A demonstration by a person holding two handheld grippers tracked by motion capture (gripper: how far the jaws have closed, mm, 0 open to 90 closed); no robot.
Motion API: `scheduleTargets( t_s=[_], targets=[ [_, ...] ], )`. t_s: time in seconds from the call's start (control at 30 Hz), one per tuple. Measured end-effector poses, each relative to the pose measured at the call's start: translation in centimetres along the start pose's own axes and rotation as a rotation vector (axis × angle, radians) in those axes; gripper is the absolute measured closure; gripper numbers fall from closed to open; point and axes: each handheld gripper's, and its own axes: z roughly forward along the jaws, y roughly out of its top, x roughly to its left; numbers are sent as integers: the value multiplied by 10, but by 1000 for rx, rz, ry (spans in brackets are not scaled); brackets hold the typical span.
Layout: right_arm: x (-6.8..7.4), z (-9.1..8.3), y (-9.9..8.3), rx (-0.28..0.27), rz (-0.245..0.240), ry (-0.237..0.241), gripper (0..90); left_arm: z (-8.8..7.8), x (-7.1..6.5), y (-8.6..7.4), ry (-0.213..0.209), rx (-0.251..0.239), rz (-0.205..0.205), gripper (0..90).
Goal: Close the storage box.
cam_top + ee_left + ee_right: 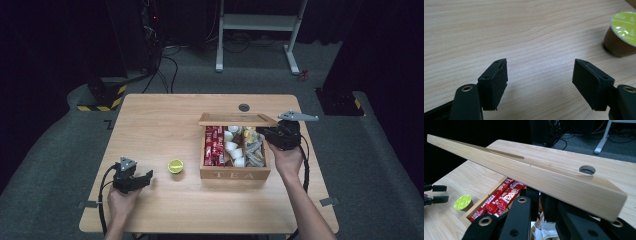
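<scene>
Brown capsule [175, 166] (green foil up) stands beside wooden tea box [235, 174], lid [237, 119] raised

A light wooden table [150, 120] carries two things. A wooden tea box [235, 173] sits at three o'clock; a lime-lidded capsule [175, 166] stands at six.

Lid [536, 173] hides box contents (mostly).

Grey carpet [60, 145] surrounds the wooden tabletop [160, 125]; a white frame [260, 22] and cables [165, 65] stand far in darkness.
</scene>
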Motion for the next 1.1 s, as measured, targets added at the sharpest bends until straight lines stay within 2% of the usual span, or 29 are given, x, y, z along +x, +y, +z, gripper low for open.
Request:
scheduleTargets(
  t_s=[0.07,0.27,0.5,0.57,0.8,1.1],
  targets=[
    [0,0,0,2,-1,-2,851,1,1,-1,1,4,-6,286],
    [0,0,0,2,-2,-3,851,6,1,-6,22,32,10,277],
    [0,-1,0,5,-4,-4,850,7,1,-7,25,17,7,267],
    [0,-1,-1,4,-5,-1,848,9,2,-11,23,-19,12,243],
    [1,-3,-10,16,4,11,848,8,2,-11,25,-18,11,244],
    [4,-5,-22,39,-9,4,845,8,1,-11,27,-17,14,245]
  ],
)
